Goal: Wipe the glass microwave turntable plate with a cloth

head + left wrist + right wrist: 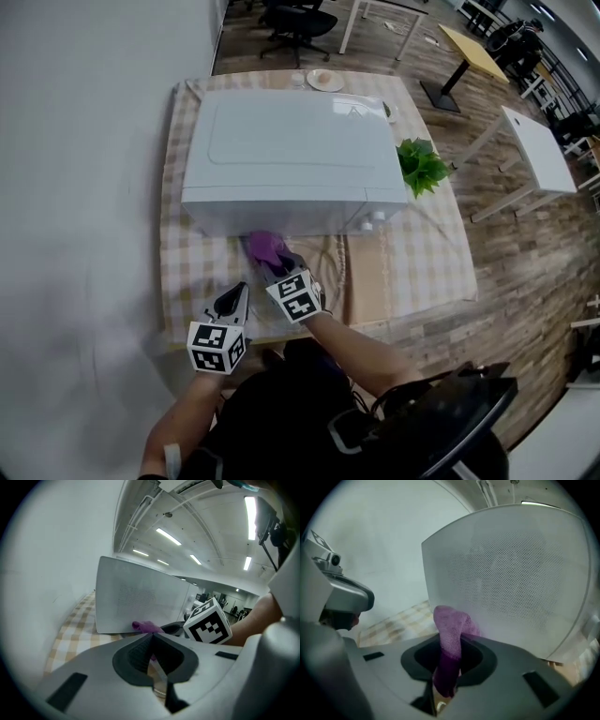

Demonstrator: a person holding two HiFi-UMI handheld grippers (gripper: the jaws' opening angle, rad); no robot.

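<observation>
A white microwave stands on a checked tablecloth. Just in front of its lower front edge, my right gripper is shut on a purple cloth. In the right gripper view the cloth bulges up out of the jaws, close to the microwave's perforated white face. My left gripper sits beside it to the left, its jaws together on a thin clear edge that looks like the rim of the glass plate. The rest of the plate is hidden under the grippers.
A green plant stands at the microwave's right corner, and a small dish sits behind it. A brown mat lies on the cloth to the right. A bare wall runs along the left. Chairs and desks stand further off.
</observation>
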